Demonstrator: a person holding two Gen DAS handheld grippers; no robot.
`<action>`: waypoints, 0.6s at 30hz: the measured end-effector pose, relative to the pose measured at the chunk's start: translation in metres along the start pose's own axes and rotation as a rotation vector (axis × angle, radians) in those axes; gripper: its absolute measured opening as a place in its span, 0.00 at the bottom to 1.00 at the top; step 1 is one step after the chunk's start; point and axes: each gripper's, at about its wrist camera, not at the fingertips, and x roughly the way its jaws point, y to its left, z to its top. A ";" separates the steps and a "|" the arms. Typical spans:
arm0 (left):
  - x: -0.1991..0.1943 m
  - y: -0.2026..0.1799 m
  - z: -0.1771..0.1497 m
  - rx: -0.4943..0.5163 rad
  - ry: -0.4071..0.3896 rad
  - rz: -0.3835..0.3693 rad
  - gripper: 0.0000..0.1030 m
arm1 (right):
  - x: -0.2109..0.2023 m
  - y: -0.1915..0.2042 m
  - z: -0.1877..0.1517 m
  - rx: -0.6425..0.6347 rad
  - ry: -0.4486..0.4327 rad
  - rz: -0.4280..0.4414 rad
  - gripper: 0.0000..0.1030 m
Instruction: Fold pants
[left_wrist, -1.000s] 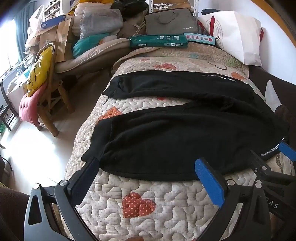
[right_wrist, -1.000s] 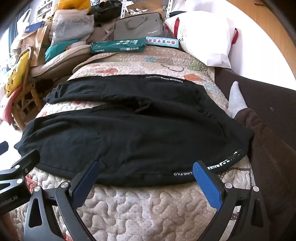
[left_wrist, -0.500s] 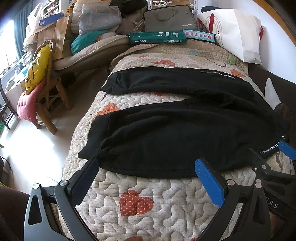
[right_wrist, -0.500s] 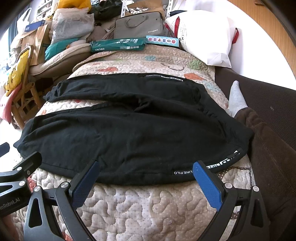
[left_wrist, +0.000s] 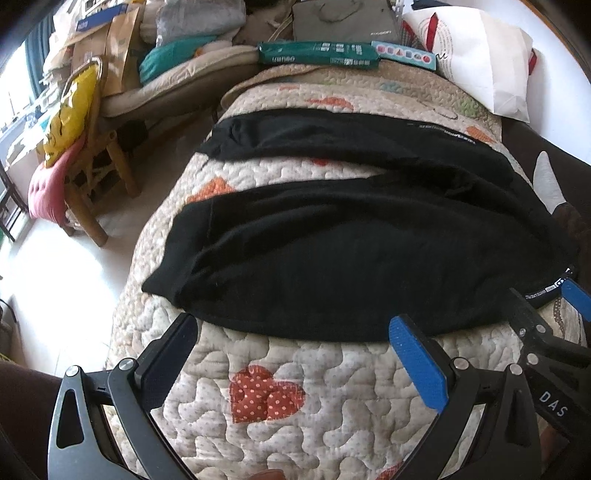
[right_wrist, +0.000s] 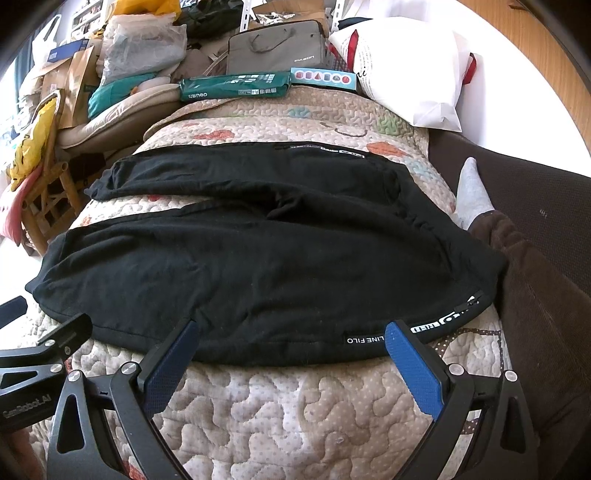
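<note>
Just black pants (right_wrist: 258, 258) flat on quilted bedspread (right_wrist: 295, 406), unfolded.

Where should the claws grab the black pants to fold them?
Probably along the near edge of the black pants: the left claw near the leg cuff, the right claw near the waistband. That edge lies flat on the quilt right ahead of both open claws, so they can pinch it from the near side.

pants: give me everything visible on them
The pants are black, soft knit by the look, spread flat across the quilt, unfolded. The legs lie apart, pointing left, with quilt showing between them. The near edge carries white lettering. Both open grippers, left and right, sit at that edge, gripping nothing.
</note>
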 end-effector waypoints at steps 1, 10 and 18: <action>0.002 0.001 -0.001 -0.004 0.009 -0.002 1.00 | 0.000 0.000 0.000 -0.001 0.002 -0.001 0.99; 0.014 -0.004 -0.009 0.015 0.055 0.015 1.00 | 0.000 0.001 -0.001 -0.005 0.013 -0.002 0.99; 0.025 -0.009 -0.016 0.032 0.104 0.023 1.00 | 0.000 0.001 -0.001 -0.001 0.021 0.004 0.99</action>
